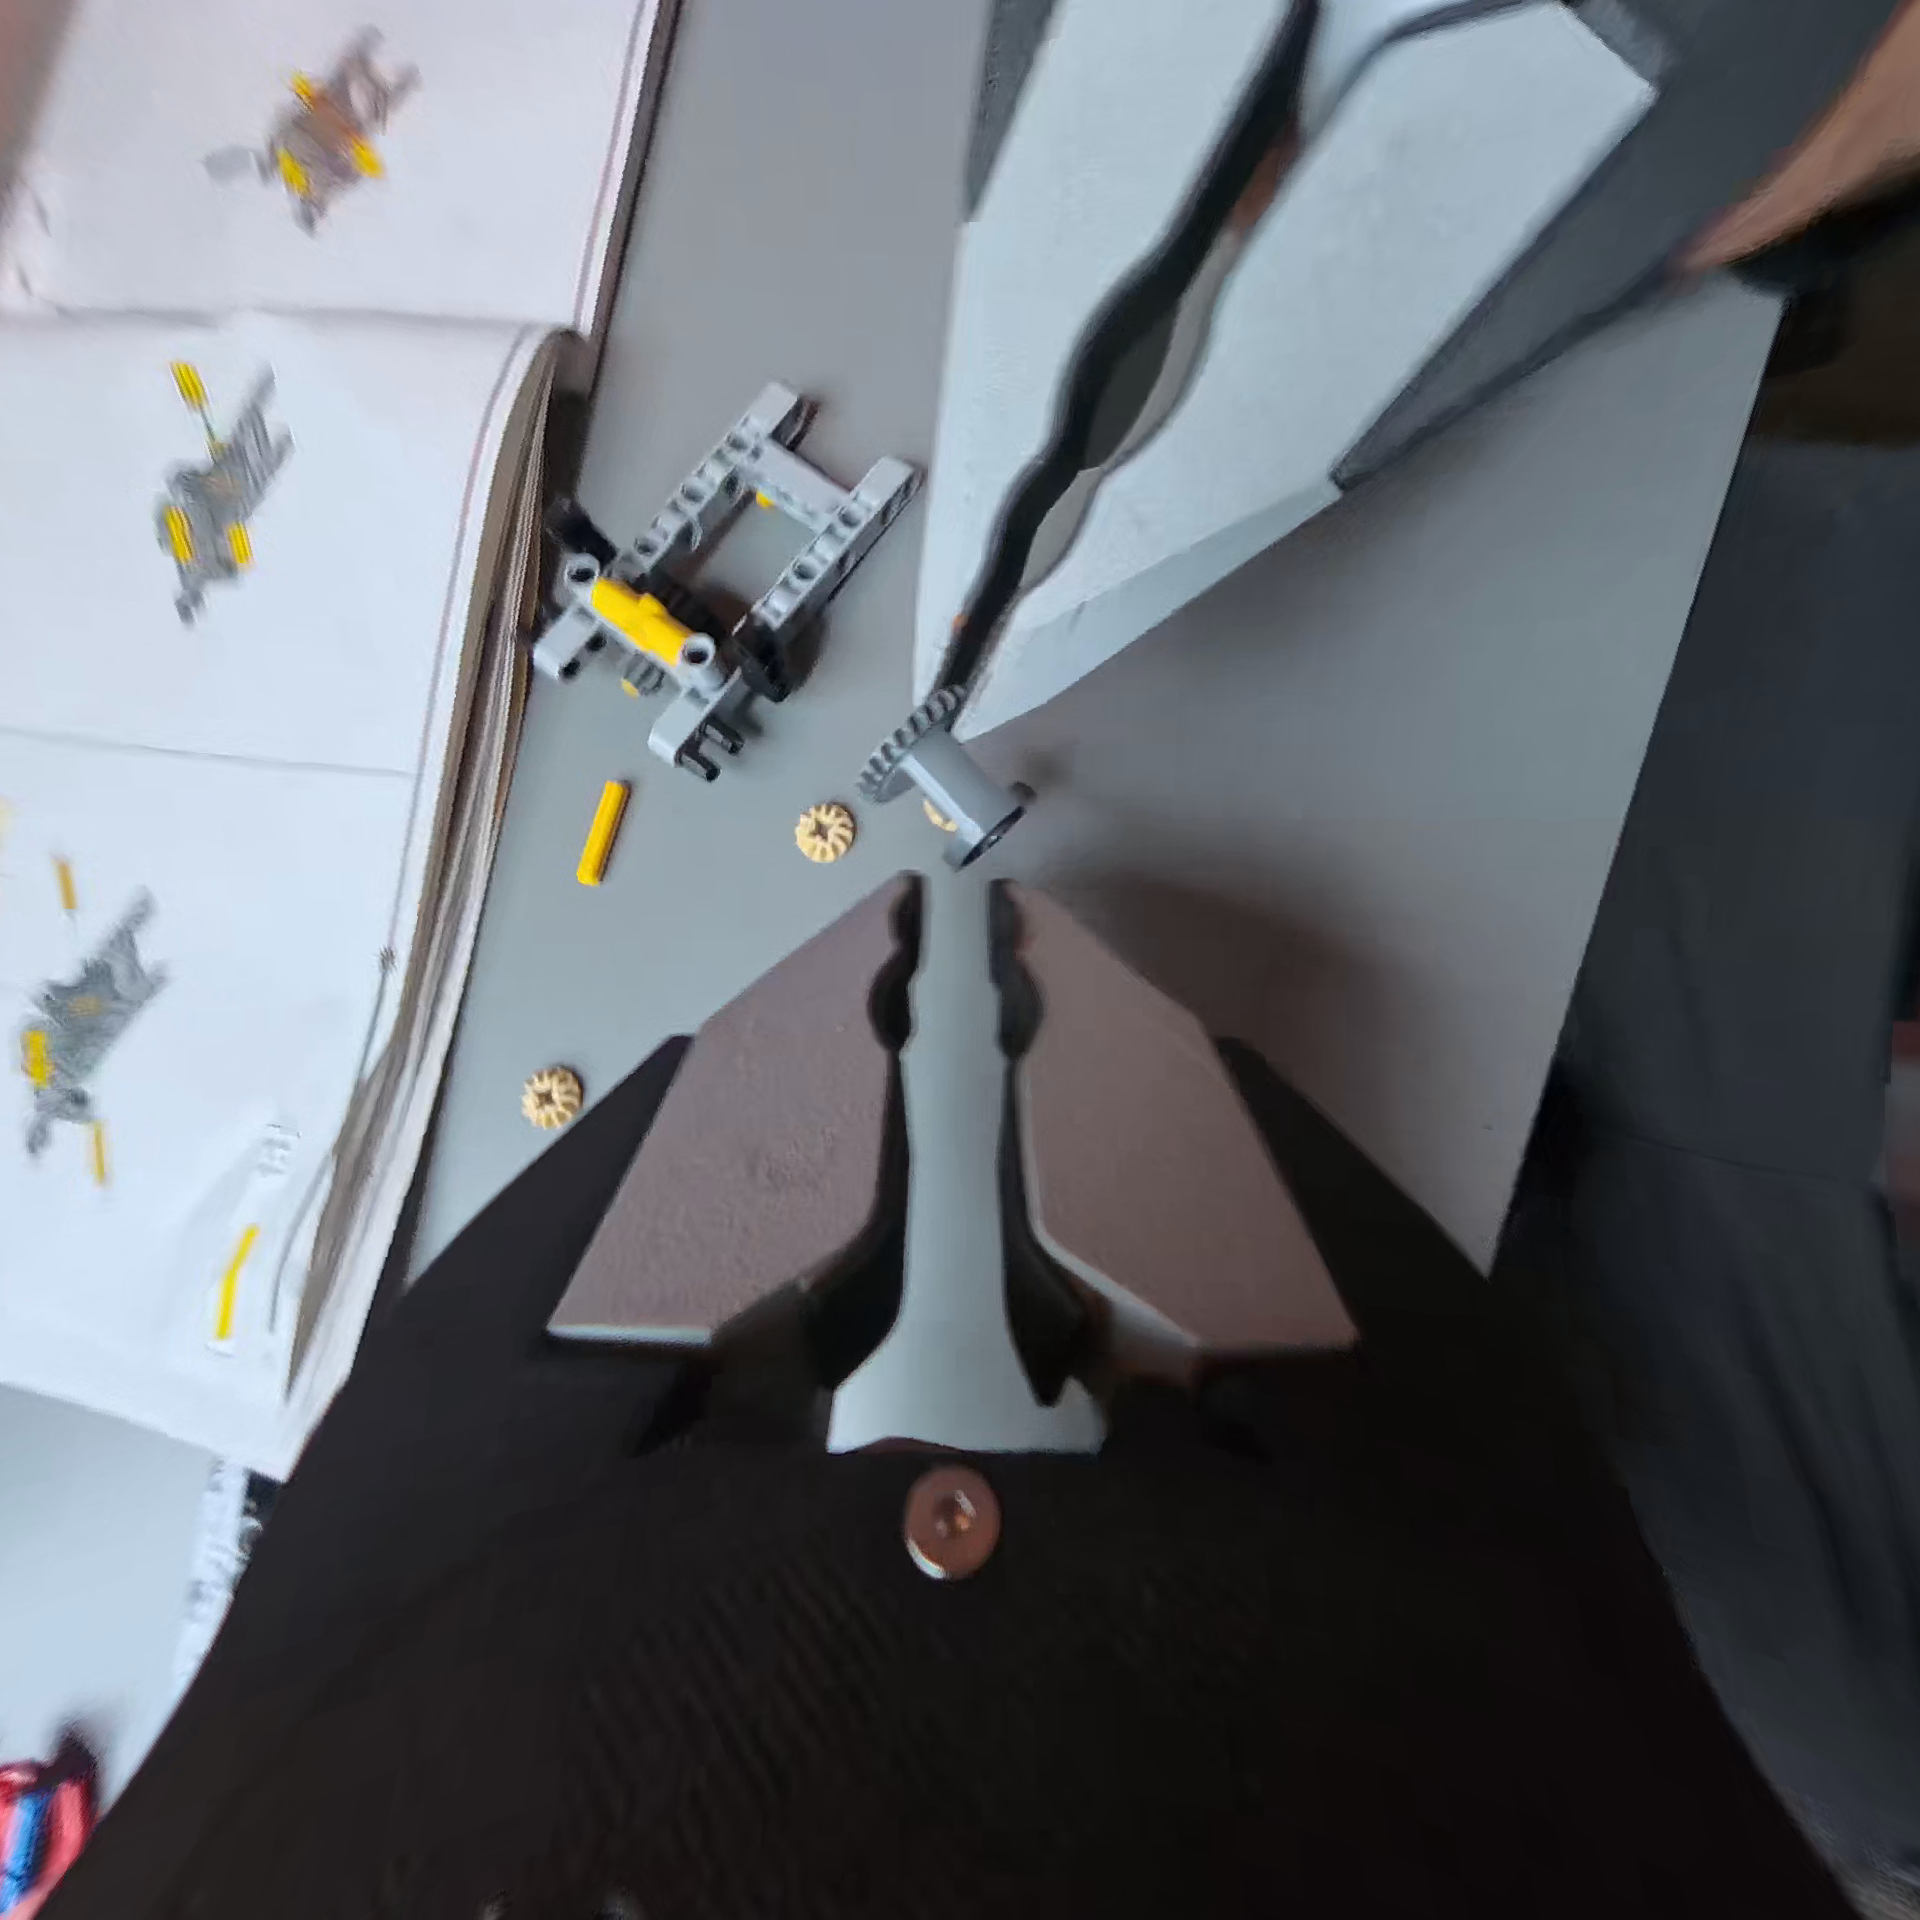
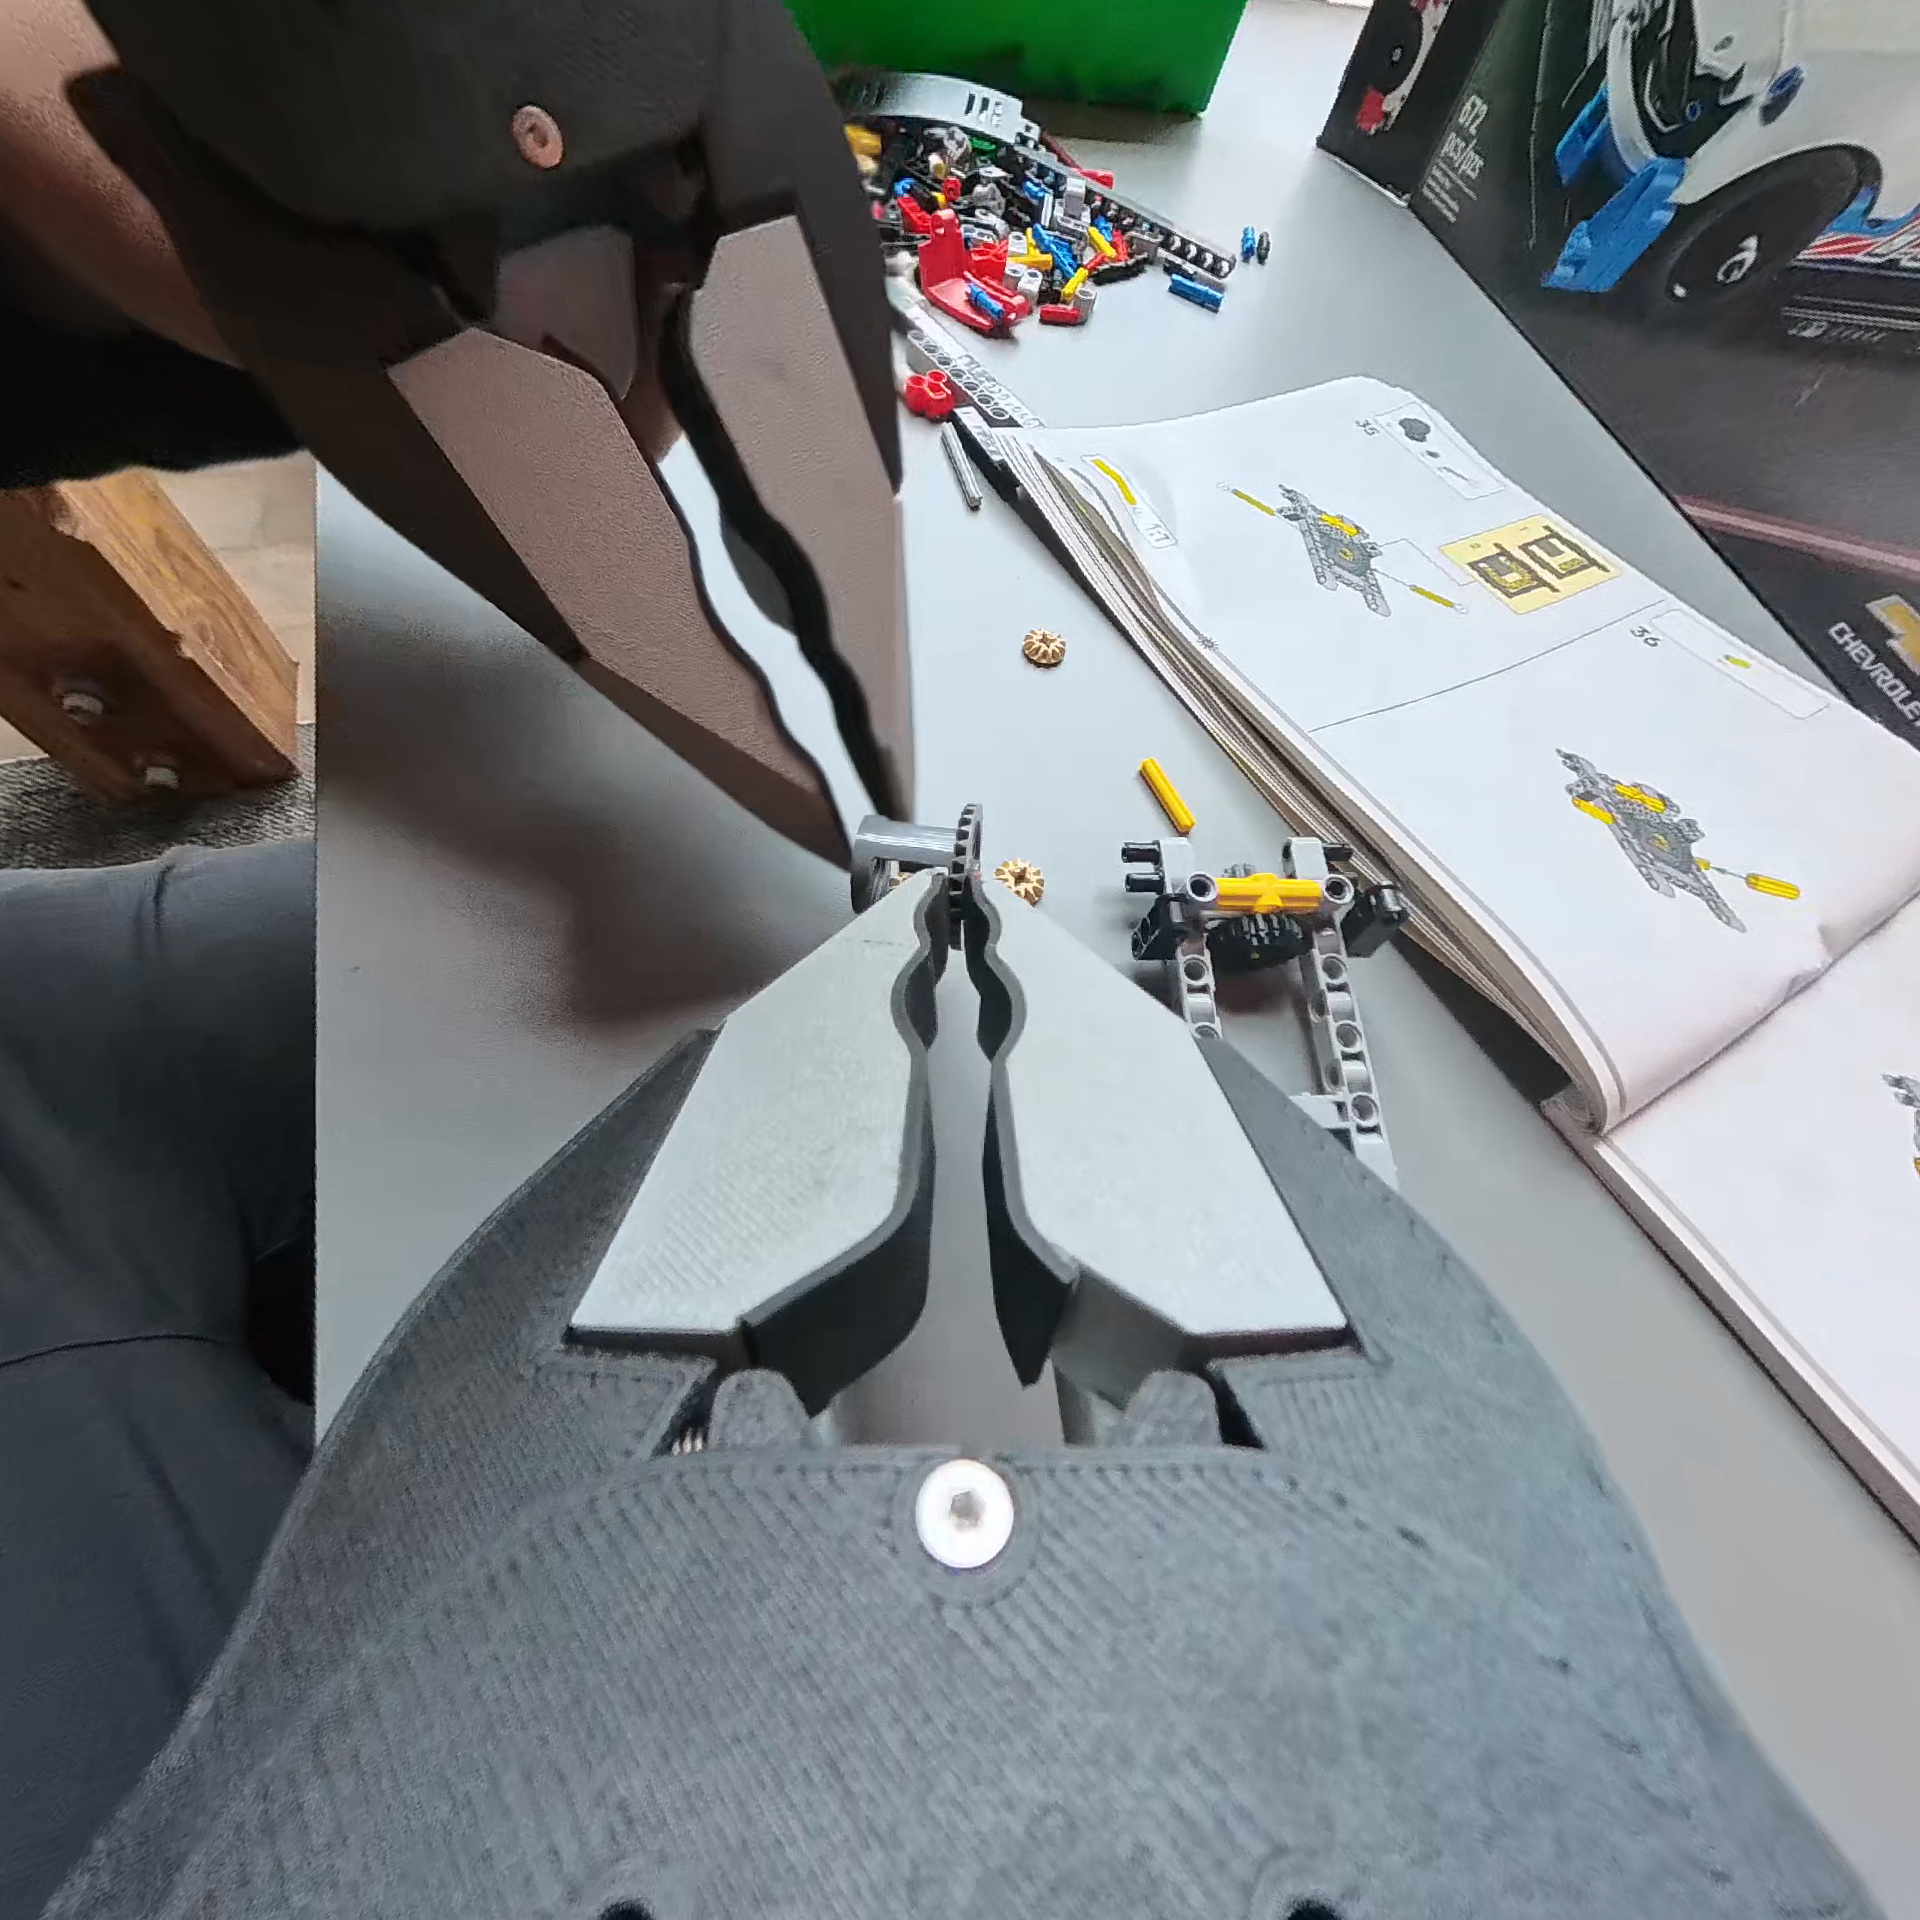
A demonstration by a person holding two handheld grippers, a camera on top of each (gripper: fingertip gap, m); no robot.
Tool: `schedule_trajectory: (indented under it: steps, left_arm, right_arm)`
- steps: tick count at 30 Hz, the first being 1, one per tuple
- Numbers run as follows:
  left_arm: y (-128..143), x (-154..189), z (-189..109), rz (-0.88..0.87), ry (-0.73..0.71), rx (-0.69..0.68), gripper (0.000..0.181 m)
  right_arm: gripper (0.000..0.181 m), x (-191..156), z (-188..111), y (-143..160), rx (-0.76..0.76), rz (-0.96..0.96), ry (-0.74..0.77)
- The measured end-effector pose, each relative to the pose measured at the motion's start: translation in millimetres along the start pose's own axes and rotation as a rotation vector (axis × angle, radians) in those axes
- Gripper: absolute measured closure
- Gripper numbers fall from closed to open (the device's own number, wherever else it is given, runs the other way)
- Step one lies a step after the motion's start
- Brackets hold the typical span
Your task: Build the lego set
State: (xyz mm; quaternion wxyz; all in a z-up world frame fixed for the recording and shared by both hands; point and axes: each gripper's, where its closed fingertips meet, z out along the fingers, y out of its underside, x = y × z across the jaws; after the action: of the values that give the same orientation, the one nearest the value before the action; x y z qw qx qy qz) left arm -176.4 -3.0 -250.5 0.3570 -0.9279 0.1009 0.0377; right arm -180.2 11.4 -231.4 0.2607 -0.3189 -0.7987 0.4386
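A grey differential housing (image 1: 951, 795) with a dark toothed ring (image 2: 968, 847) is held just above the grey table. My right gripper (image 2: 961, 909) is shut on that ring; in the left wrist view it (image 1: 951, 707) comes in from above. My left gripper (image 1: 956, 883) has its fingers a narrow gap apart, empty, with its tips just short of the housing's open end; in the right wrist view it (image 2: 878, 831) comes from the upper left. A grey frame assembly with a yellow connector (image 1: 707, 582) (image 2: 1257, 914) lies beside them.
A yellow axle (image 2: 1166, 795) and two tan bevel gears (image 2: 1018, 878) (image 2: 1042, 646) lie loose nearby. The open instruction booklet (image 2: 1507, 675) lies on the right, the set's box (image 2: 1714, 260) behind it. A pile of loose pieces (image 2: 1018, 249) and a green bin (image 2: 1018, 42) sit at the back. The table edge (image 2: 317, 1039) runs along the left.
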Motion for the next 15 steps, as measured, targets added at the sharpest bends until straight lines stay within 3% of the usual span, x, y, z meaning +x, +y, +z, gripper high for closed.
schedule_trajectory:
  steps: [1,5,12,15]
  left_arm:
    - [-0.9,0.8,-0.2,0.023,-0.005,0.010,0.181]
    - [-1.2,3.9,0.4,0.011,0.032,0.039,0.181]
    - [-3.5,7.9,-4.3,-0.064,0.145,0.112,0.177]
    - [-1.9,1.0,-5.4,-0.077,0.116,0.110,0.165]
  right_arm:
    - [0.181,-0.1,-0.4,-0.1,0.001,0.002,-0.001]
    - [0.181,-1.6,-1.2,-0.6,0.006,-0.004,-0.007]
    - [0.181,-3.4,-2.8,-3.1,0.027,0.000,-0.032]
    - [0.181,-5.3,-2.4,-2.9,0.024,-0.003,-0.045]
